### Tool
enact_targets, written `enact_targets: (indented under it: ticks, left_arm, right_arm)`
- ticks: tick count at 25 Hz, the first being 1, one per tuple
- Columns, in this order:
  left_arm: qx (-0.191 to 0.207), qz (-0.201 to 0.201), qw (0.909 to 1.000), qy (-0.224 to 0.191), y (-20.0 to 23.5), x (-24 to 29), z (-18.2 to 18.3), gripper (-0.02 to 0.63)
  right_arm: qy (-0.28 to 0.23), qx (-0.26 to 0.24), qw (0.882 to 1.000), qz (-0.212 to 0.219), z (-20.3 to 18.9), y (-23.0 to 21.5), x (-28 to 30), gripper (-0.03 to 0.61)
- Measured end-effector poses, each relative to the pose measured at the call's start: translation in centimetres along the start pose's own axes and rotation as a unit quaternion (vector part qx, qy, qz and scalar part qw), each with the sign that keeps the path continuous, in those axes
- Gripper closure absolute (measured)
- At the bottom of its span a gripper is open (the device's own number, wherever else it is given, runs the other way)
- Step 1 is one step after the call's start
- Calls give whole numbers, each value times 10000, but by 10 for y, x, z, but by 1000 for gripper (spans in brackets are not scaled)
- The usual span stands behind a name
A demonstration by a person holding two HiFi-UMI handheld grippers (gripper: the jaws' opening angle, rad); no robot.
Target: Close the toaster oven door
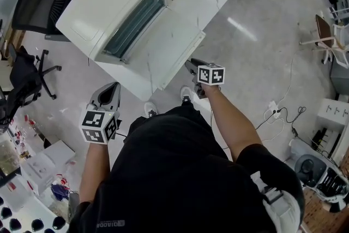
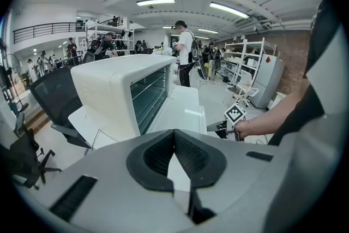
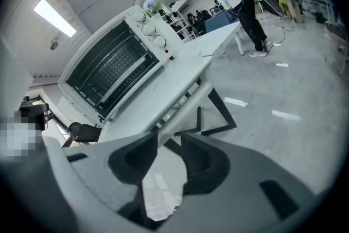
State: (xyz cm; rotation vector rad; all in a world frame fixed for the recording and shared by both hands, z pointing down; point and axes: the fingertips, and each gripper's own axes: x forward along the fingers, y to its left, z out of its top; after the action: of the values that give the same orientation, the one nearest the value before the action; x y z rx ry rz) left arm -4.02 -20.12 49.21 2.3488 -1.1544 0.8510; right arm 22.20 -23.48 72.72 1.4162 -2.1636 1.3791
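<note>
Fingers (image 2: pixel 155 156) of our left gripper (image 2: pixel 174 133) are clenched tip to tip with nothing between them. The fingers (image 3: pixel 131 160) of our right gripper (image 3: pixel 163 144) stand released, apart, and no thing is pressed between them; the table edge shows beyond their gap. We hold both grippers in front of us, the right one just beside the table's near edge and the left one lower, off the table.

We count one white table (image 1: pixel 182 52), set at a slant in the head view. Two black office chairs stand to the left of it, one (image 1: pixel 38 0) behind the oven and one (image 1: pixel 22 82) nearer to us.

One white toaster oven (image 1: pixel 106 0) sits on the far left part of the table, with bare tabletop in front of it. In the head view its long axis runs from lower left to upper right. Its front faces lower right, across the bare tabletop, toward our right gripper.

Its single glass door (image 1: pixel 133 22) looks upright and flush with the front in both gripper views.

Three knobs (image 3: pixel 147 29) sit in a row at the oven's upper-right end.
</note>
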Motion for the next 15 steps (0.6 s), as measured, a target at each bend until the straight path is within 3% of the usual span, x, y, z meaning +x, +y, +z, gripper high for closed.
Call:
enact_targets:
  ticks: [4, 15]
  left_arm:
    - [-97, 127, 9999, 53, 2, -2, -5, 611]
    - [-186, 112, 9997, 70, 0, -1, -17, 611]
  right_arm:
    - [-97, 269, 9994, 172, 2, -5, 5, 445]
    - [-406, 245, 9966, 679, 29, 21, -12, 451]
